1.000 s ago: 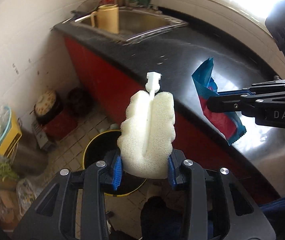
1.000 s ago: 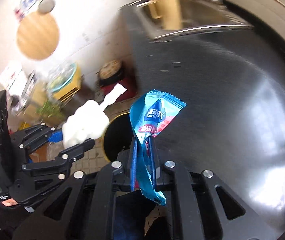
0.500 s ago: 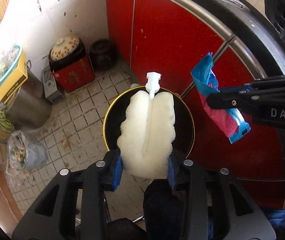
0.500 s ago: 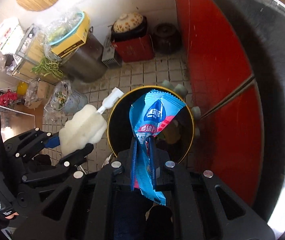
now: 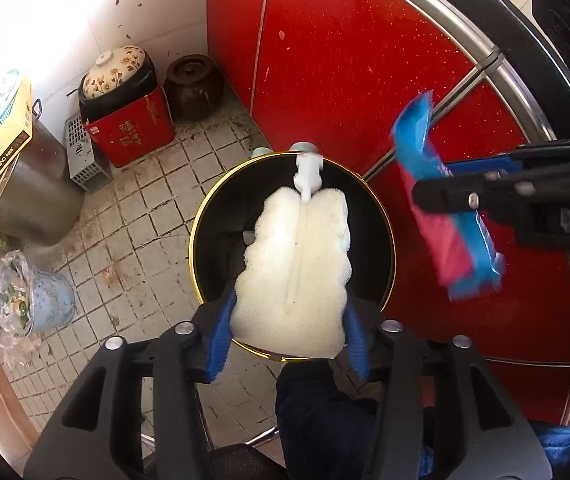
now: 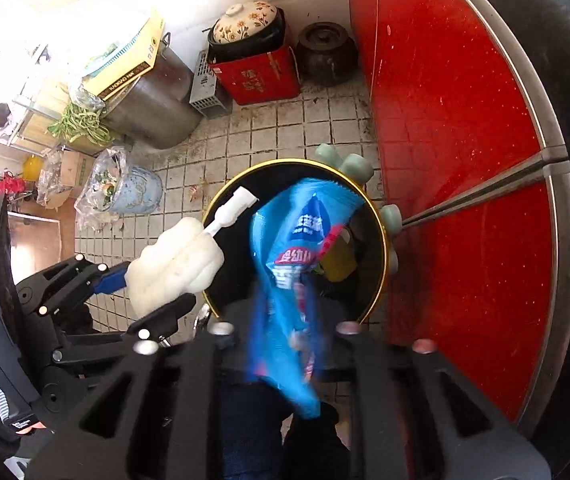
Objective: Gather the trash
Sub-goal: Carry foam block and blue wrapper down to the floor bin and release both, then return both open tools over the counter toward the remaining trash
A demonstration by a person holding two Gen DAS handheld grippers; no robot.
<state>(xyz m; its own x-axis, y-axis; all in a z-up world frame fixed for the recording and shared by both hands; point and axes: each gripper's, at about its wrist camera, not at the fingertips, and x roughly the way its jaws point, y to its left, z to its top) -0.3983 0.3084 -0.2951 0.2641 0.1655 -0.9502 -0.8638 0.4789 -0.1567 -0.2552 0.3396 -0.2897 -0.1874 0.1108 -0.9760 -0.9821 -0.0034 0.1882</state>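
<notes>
Drop-off step: both grippers hang over the black bin at frame centre. The left gripper has just been opening, its blue pads barely flanking the white sponge brush. The right gripper has also just opened, and the blurred blue wrapper looks loose between its jaws. Next up is probably letting both fall in.
</notes>
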